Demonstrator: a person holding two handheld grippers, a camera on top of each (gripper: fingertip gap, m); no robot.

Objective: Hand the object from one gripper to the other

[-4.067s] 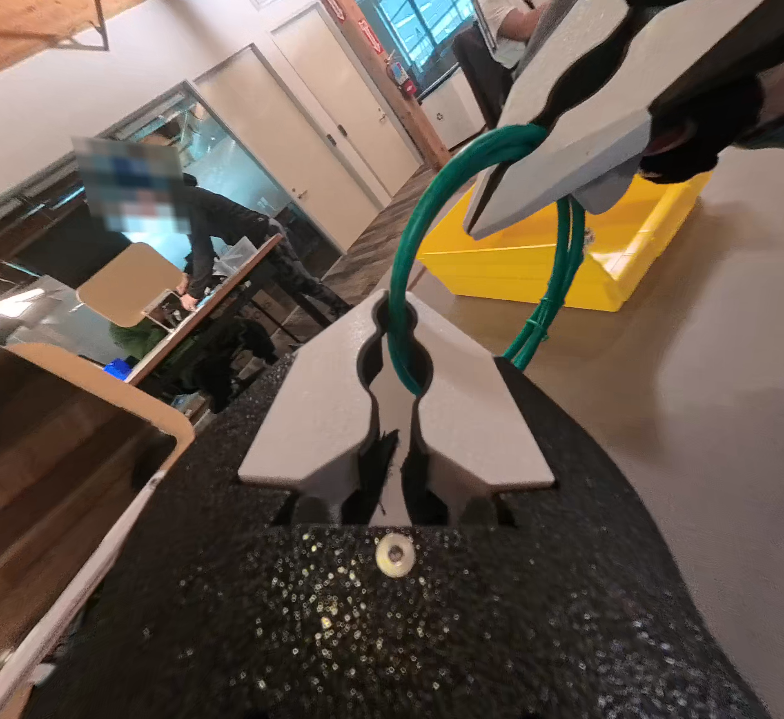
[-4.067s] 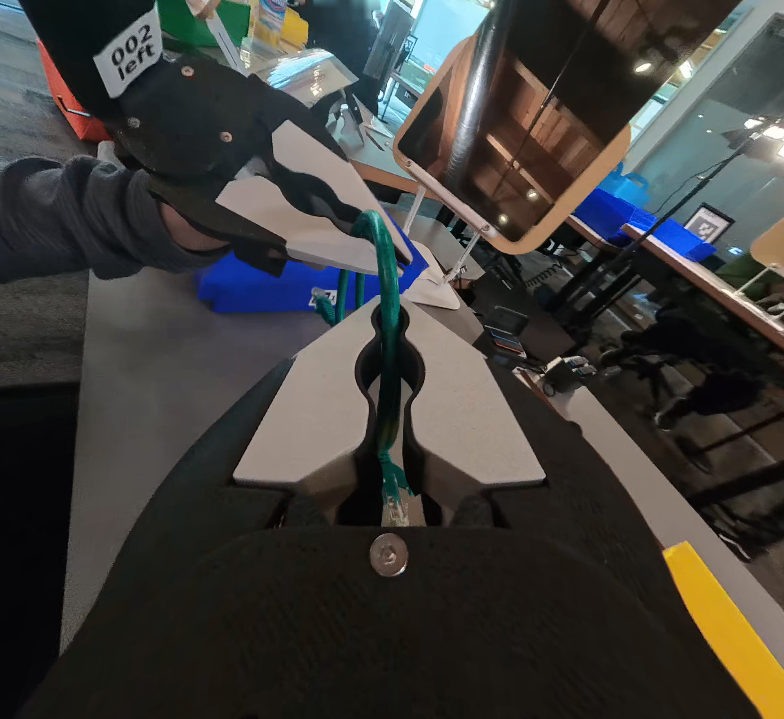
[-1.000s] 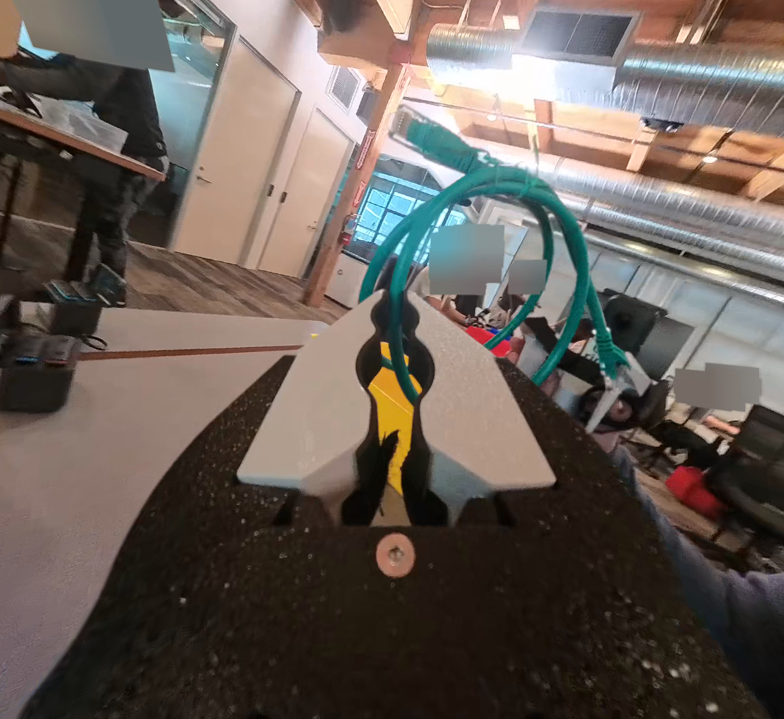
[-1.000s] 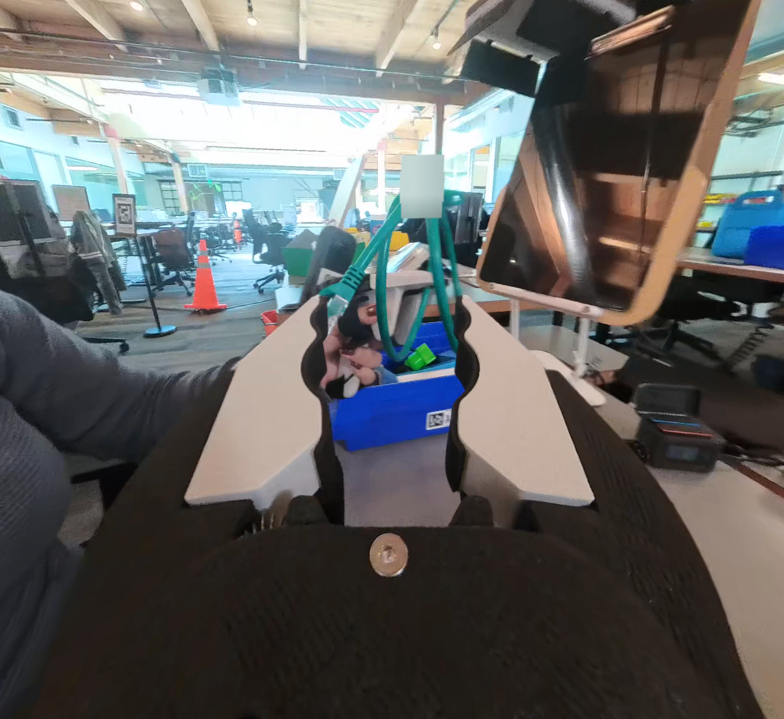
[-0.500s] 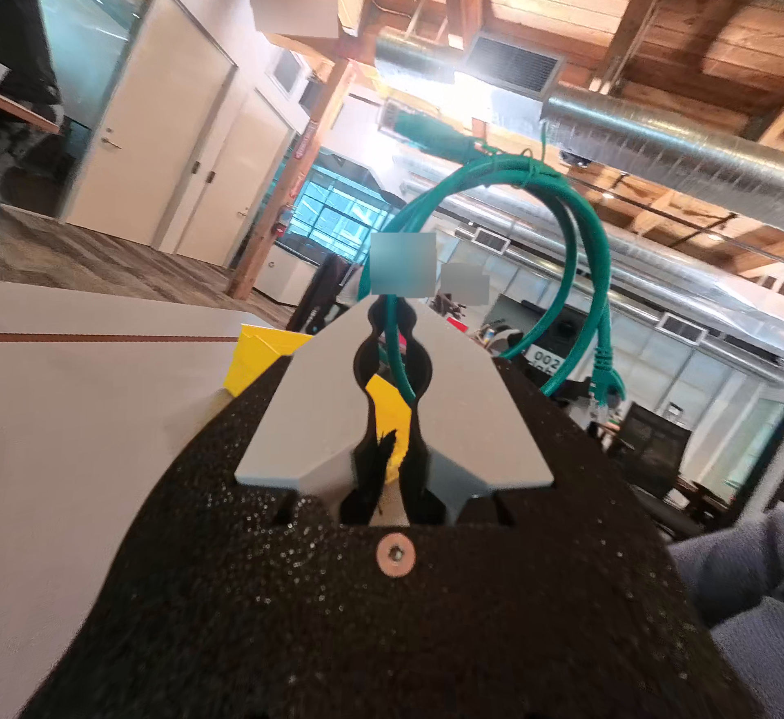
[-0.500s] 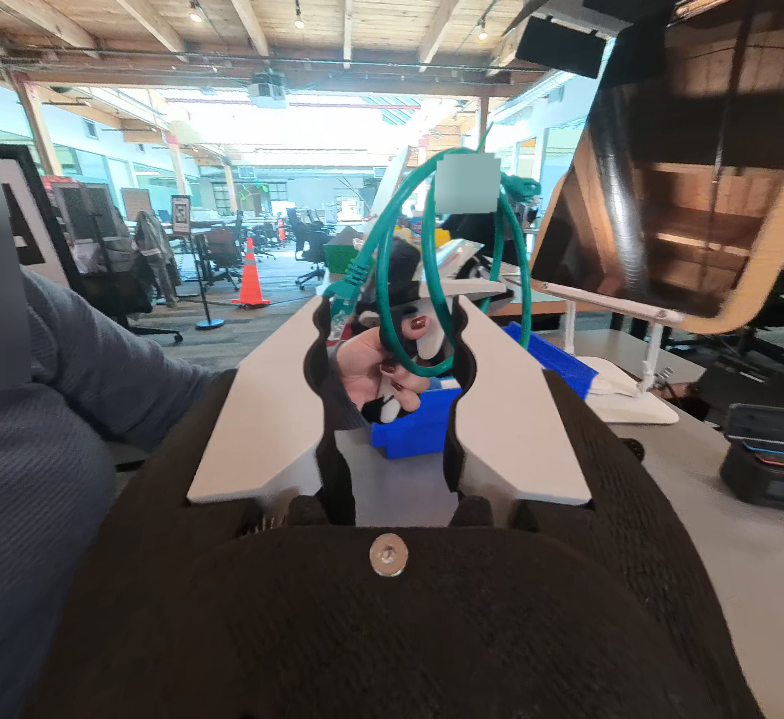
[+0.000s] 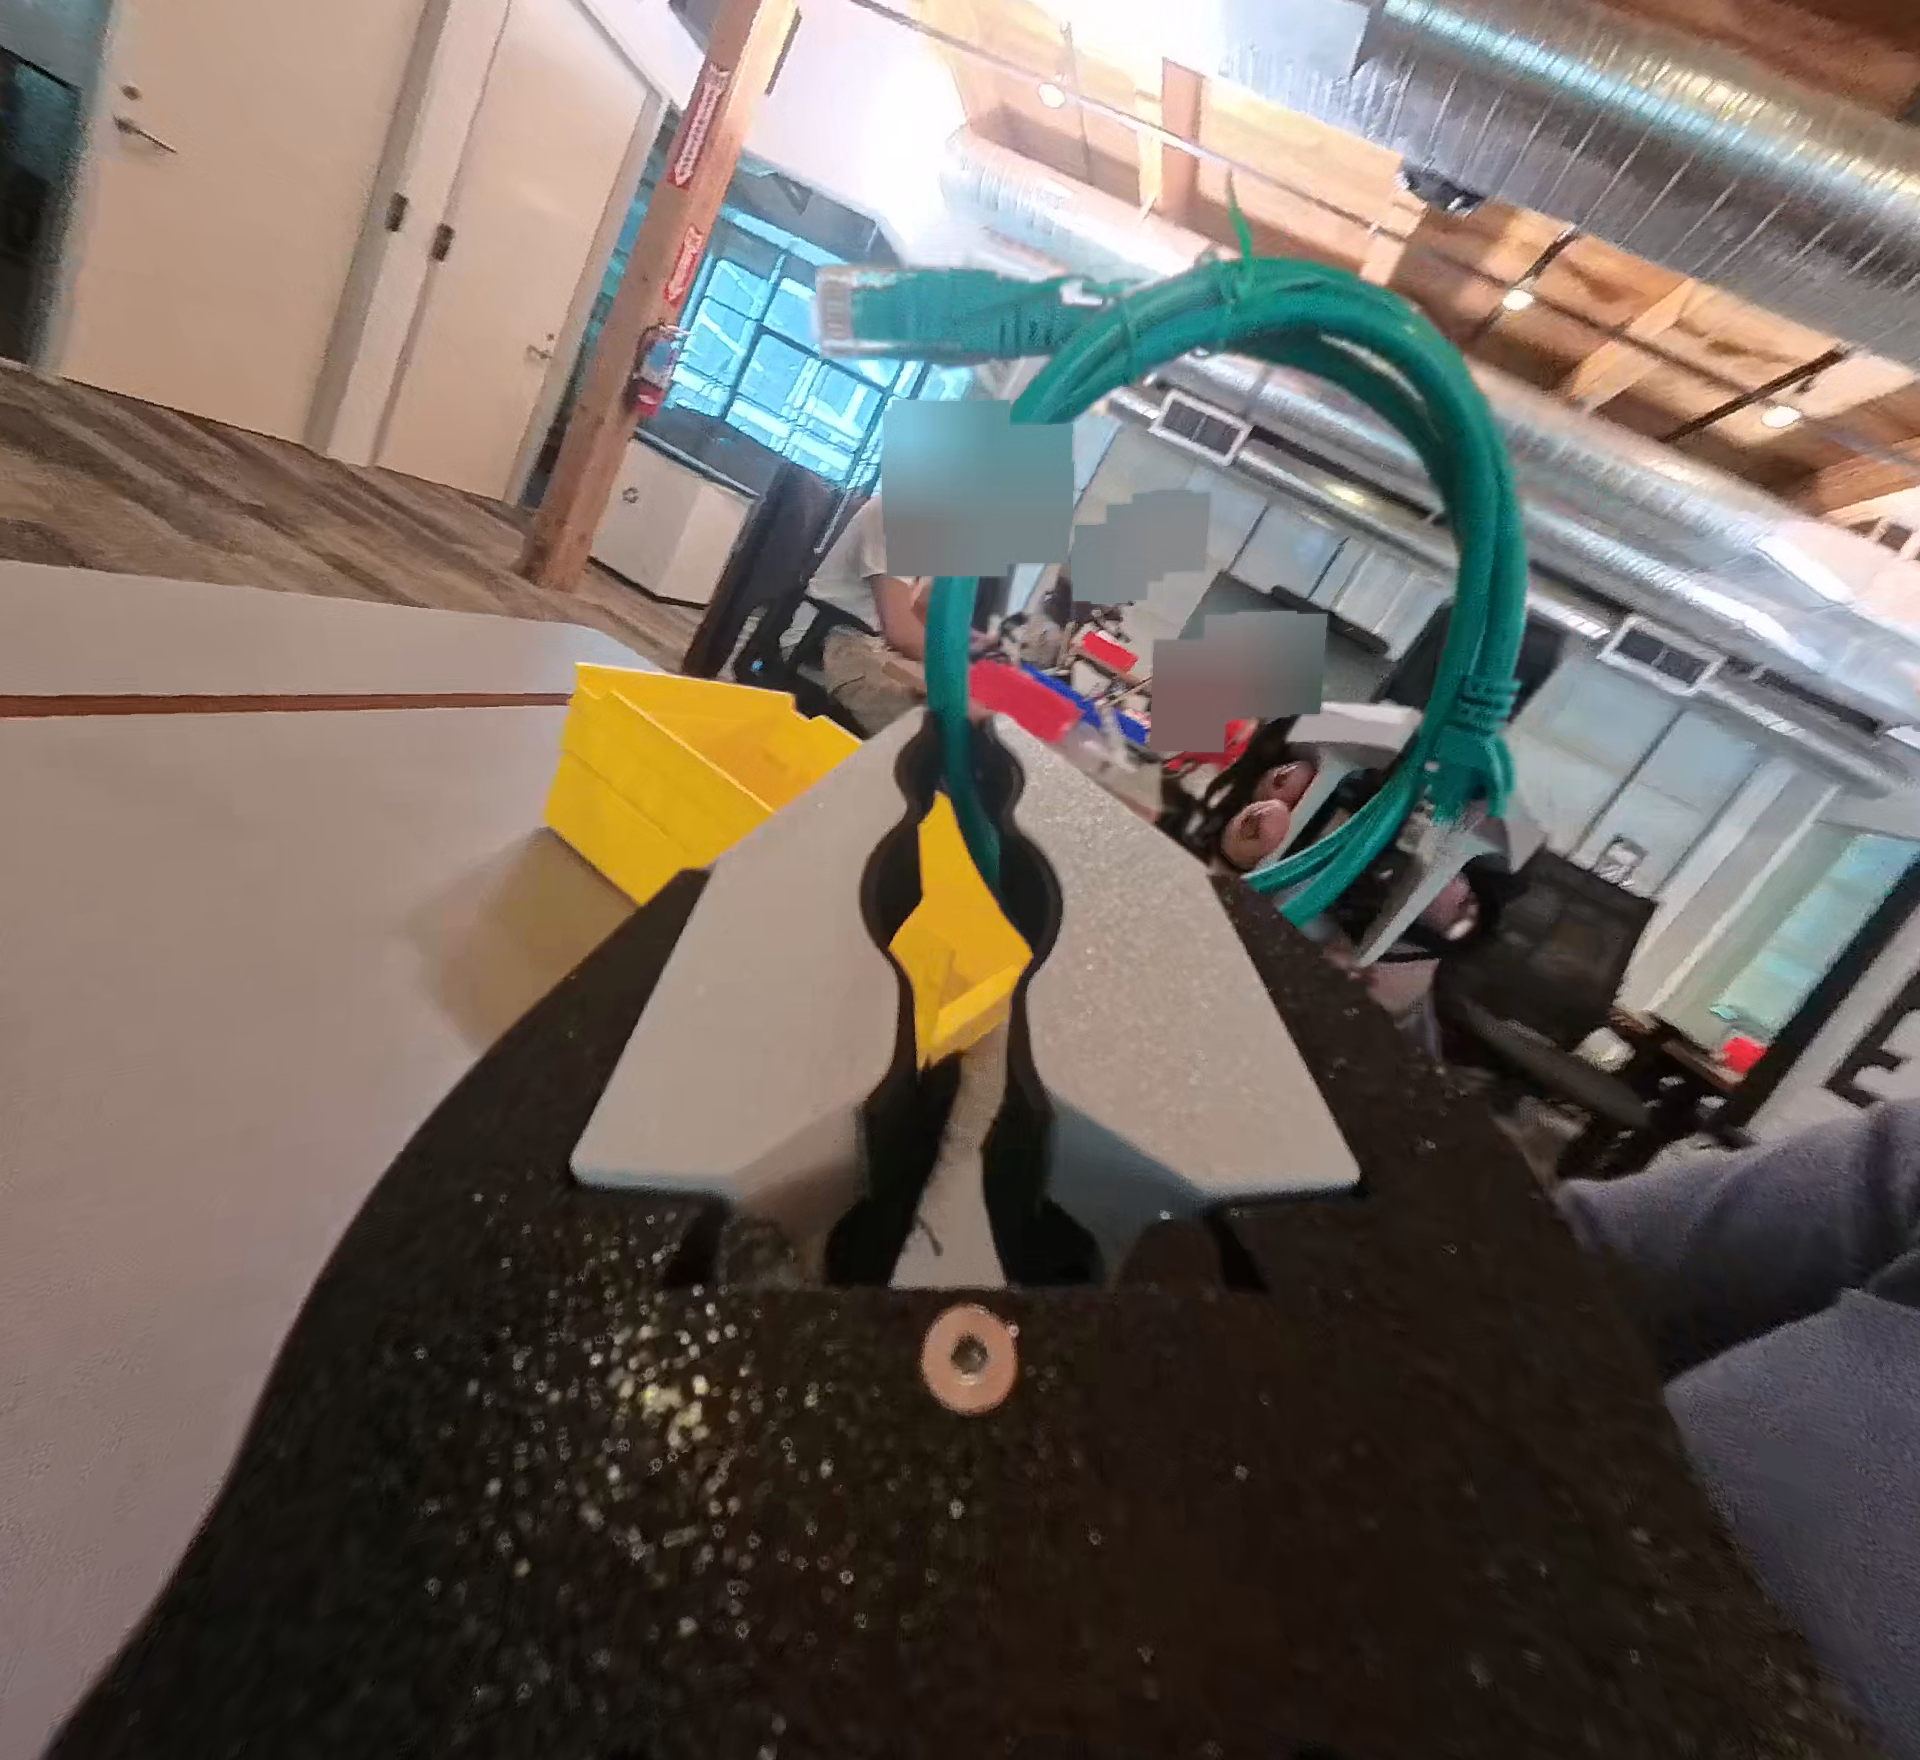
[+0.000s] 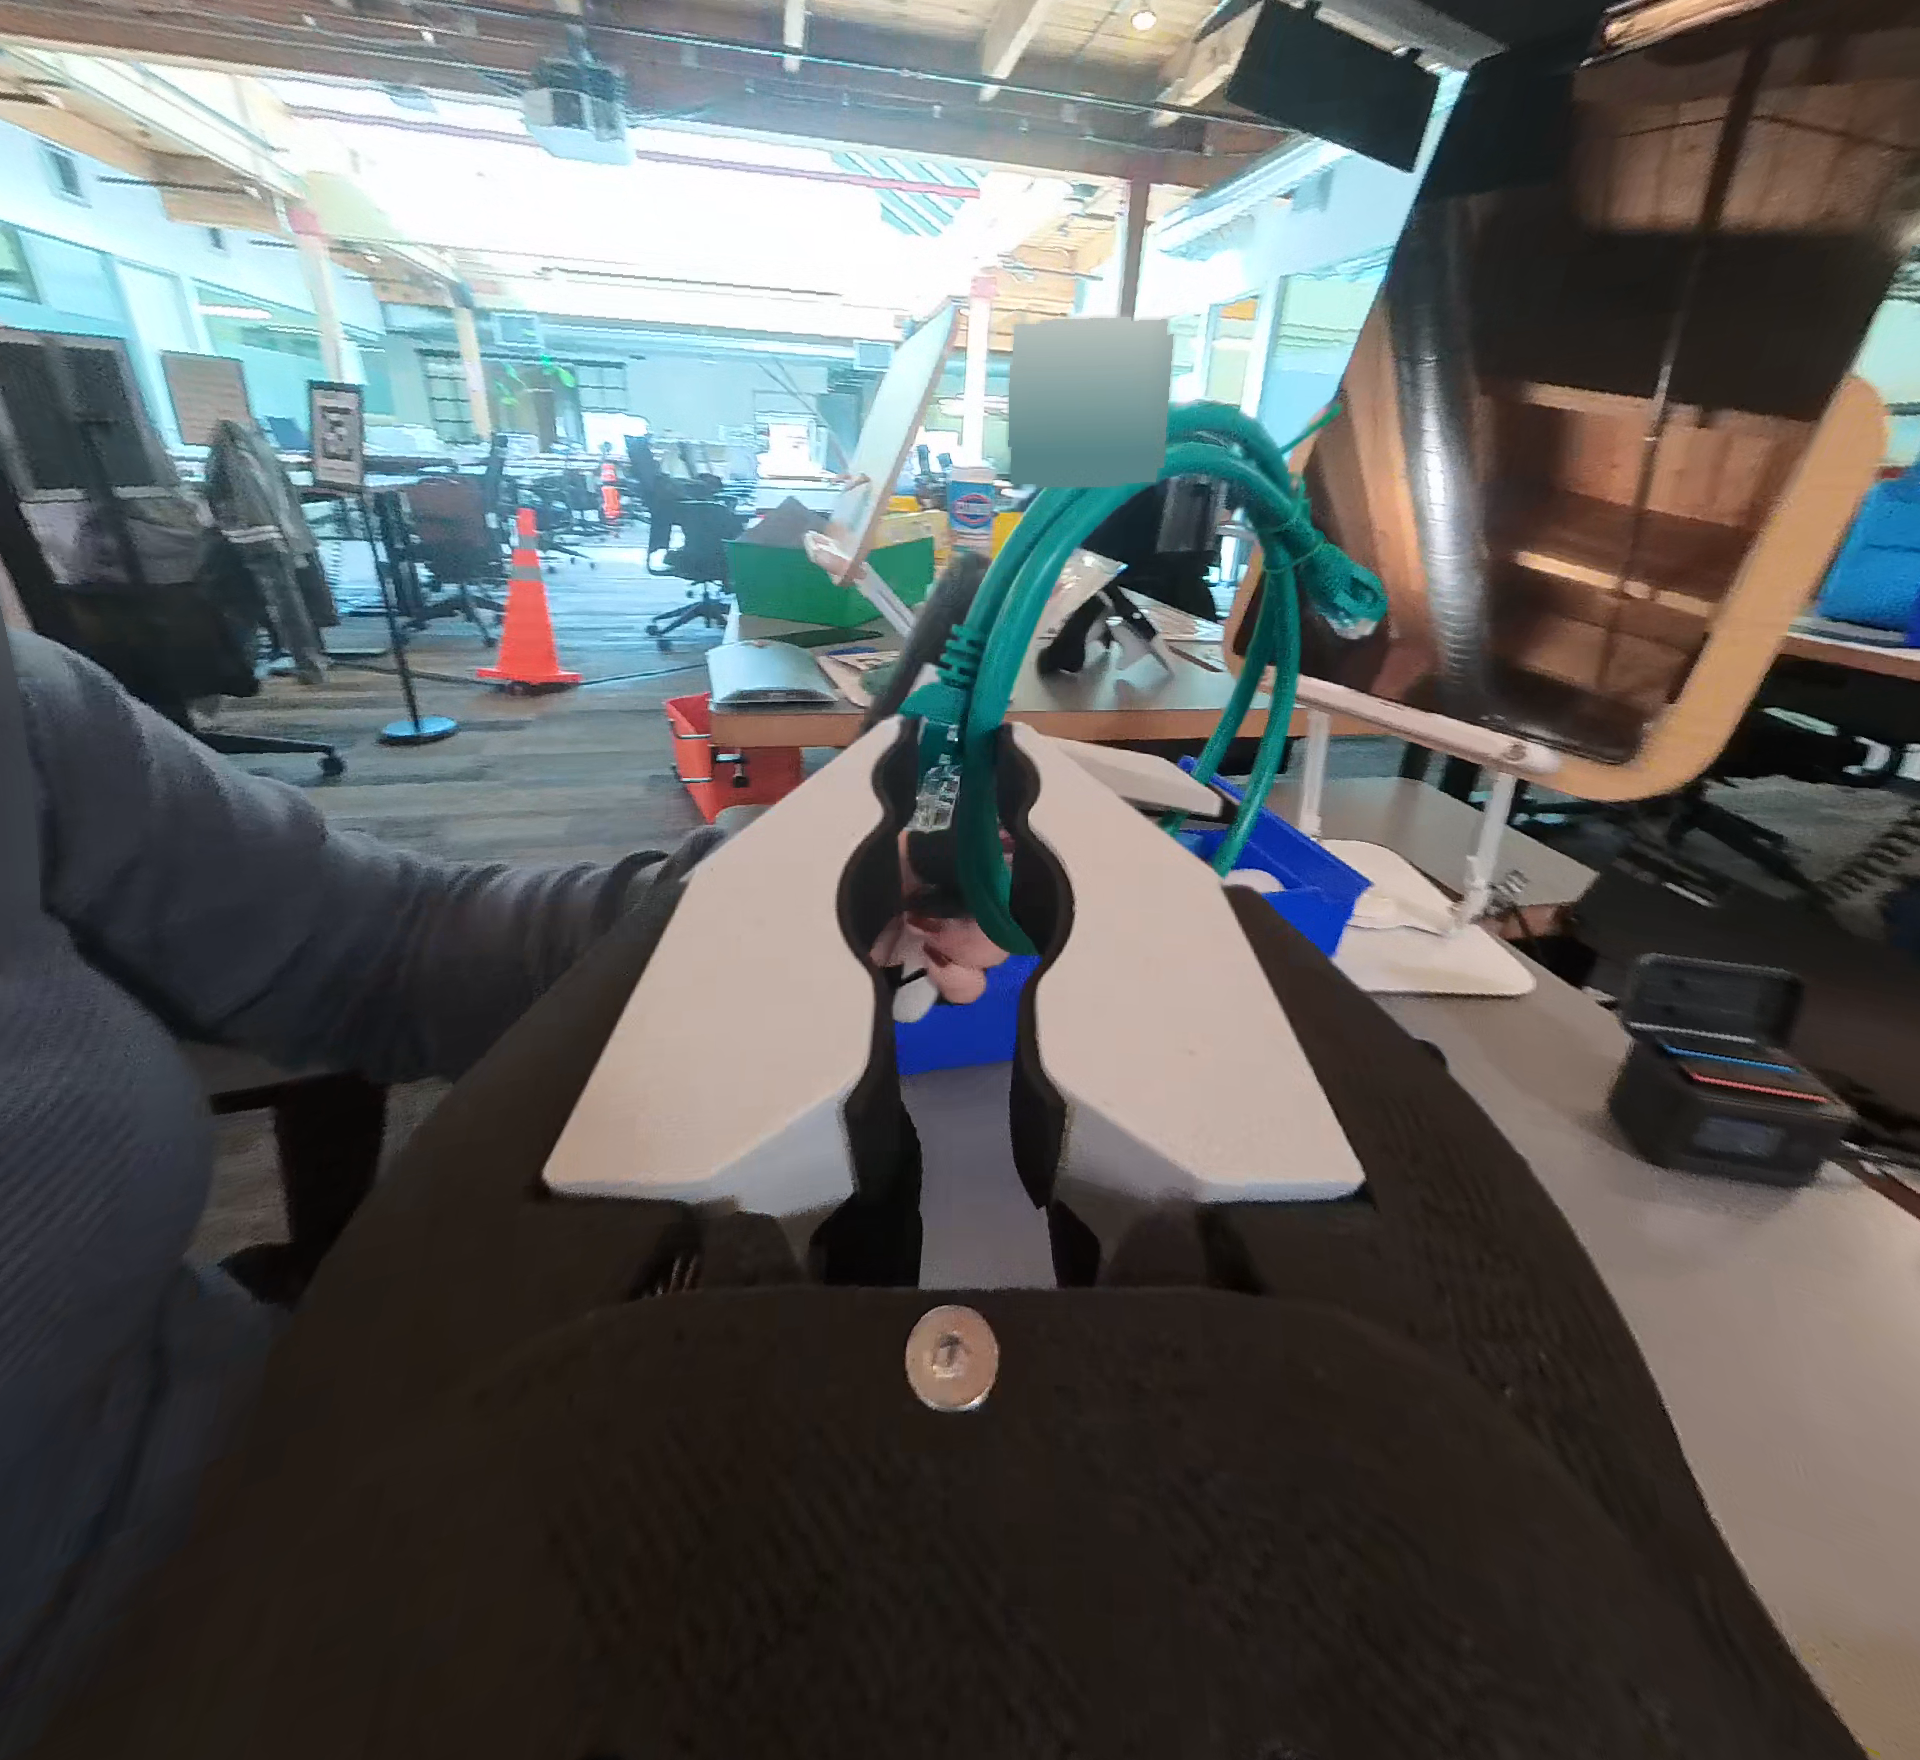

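A coiled green network cable (image 7: 1475, 505) stands up in a loop from my left gripper (image 7: 961, 754), which is shut on one side of the coil. Its clear plug (image 7: 847, 323) points left at the top. In the right wrist view the same cable (image 8: 1283, 671) runs between the fingers of my right gripper (image 8: 961, 754), which is shut on the far side of the coil, next to the second plug (image 8: 935, 791). Both grippers hold the cable above the table. The right gripper's white fingers (image 7: 1455, 853) show behind the loop in the left wrist view.
A yellow bin (image 7: 665, 775) sits on the grey table (image 7: 208, 879) just ahead of my left gripper. A blue bin (image 8: 1288, 879), a tilted tablet on a white stand (image 8: 1621, 463) and a black case (image 8: 1714, 1076) stand to the right. A grey sleeve (image 8: 260, 879) is at left. About 10 centimetres separates my left fingertips from my right.
My right gripper has come up to the coil and its jaws have closed from wide open onto the cable. My left gripper has kept its hold and swung slightly.
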